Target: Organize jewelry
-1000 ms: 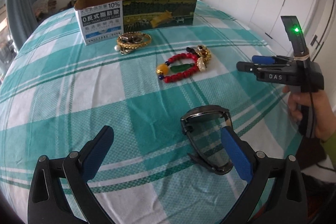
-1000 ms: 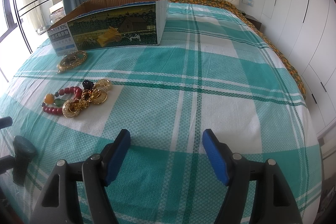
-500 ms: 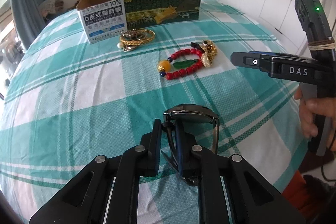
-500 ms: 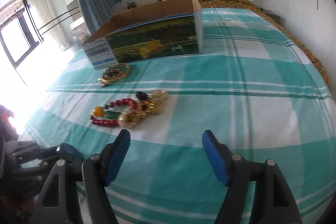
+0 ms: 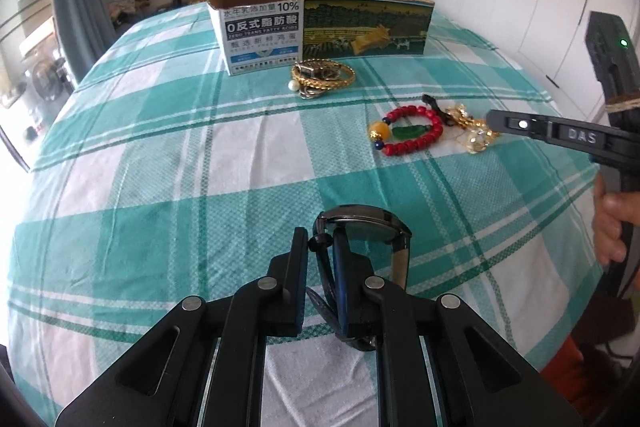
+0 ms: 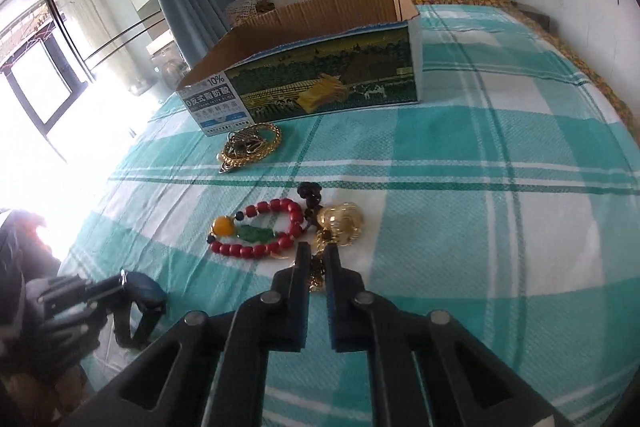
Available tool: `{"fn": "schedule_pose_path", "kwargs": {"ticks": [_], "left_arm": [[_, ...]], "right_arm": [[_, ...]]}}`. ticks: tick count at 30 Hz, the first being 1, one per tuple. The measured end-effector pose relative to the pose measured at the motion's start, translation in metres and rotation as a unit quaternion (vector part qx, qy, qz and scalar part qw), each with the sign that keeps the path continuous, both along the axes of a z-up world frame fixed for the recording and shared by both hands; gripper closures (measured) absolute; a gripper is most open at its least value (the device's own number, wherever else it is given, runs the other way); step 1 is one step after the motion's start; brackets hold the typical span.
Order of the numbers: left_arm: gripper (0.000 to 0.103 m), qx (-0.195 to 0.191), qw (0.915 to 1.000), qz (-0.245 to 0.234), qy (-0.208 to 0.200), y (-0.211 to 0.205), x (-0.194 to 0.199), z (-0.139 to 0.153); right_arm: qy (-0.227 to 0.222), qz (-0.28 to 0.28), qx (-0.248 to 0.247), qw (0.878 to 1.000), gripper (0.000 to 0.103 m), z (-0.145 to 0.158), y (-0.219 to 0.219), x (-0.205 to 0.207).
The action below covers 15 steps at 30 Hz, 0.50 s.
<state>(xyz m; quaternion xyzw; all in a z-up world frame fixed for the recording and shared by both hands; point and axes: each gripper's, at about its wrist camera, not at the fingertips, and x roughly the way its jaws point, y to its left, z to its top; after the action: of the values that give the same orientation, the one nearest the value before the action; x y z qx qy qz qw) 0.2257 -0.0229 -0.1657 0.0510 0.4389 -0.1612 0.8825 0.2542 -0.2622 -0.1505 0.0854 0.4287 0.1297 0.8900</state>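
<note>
We have both tools committed to a pick. Our left gripper (image 5: 320,247) is clamped on the strap of the dark wristwatch (image 5: 366,227), whose face stands just ahead of the fingertips, over the checked bedspread (image 5: 160,167). Our right gripper (image 6: 316,259) has its fingers drawn in on the gold trinket chain (image 6: 340,223) that lies directly ahead of it, touching the red bead bracelet (image 6: 260,231) just to its left — some gold sits between the pads, though we cannot tell how firm the hold is. The open cardboard box (image 6: 320,83) stands well ahead of both tools, with the gold bangle pile (image 6: 250,147) just in front of its near wall. We judge the step to be grasping, with the carry to the box next: that calls for lifting both pieces clear, taking care the chain does not drag the beads along, then reaching over the near wall before letting go. A second ago both pairs of fingers stood wide apart with nothing between them; half a second ago the left had already closed on the strap while the right was still spread — it has since moved in over the gold and closed.
</note>
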Motion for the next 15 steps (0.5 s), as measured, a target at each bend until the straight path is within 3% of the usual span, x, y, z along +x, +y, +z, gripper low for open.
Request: {"fn": "schedule_pose_path", "kwargs": {"ticks": [4, 9, 11, 12, 14, 15], "left_arm": [[0.092, 0.003, 1.0000, -0.001, -0.003, 0.000, 0.001, -0.001], [0.091, 0.009, 1.0000, 0.004, 0.000, 0.002, 0.004, -0.006], [0.087, 0.011, 0.9999, 0.009, 0.003, 0.003, 0.005, -0.008], [0.082, 0.010, 0.9999, 0.008, 0.006, 0.003, 0.004, -0.008], [0.052, 0.007, 0.9999, 0.011, 0.002, 0.006, 0.002, -0.005], [0.045, 0.005, 0.9999, 0.013, -0.005, 0.007, 0.000, -0.002]], "right_arm": [[-0.004, -0.017, -0.009, 1.000, 0.096, 0.008, -0.032, -0.029], [-0.002, -0.050, -0.045, 0.998, 0.096, -0.002, -0.067, -0.056], [-0.005, -0.050, -0.047, 0.998, 0.092, -0.005, -0.075, -0.062], [-0.003, -0.051, -0.048, 0.998, 0.085, -0.006, -0.077, -0.064], [-0.006, -0.051, -0.050, 0.997, 0.043, -0.007, -0.079, -0.069], [-0.017, -0.053, -0.051, 0.997, 0.039, -0.006, -0.079, -0.074]]}}
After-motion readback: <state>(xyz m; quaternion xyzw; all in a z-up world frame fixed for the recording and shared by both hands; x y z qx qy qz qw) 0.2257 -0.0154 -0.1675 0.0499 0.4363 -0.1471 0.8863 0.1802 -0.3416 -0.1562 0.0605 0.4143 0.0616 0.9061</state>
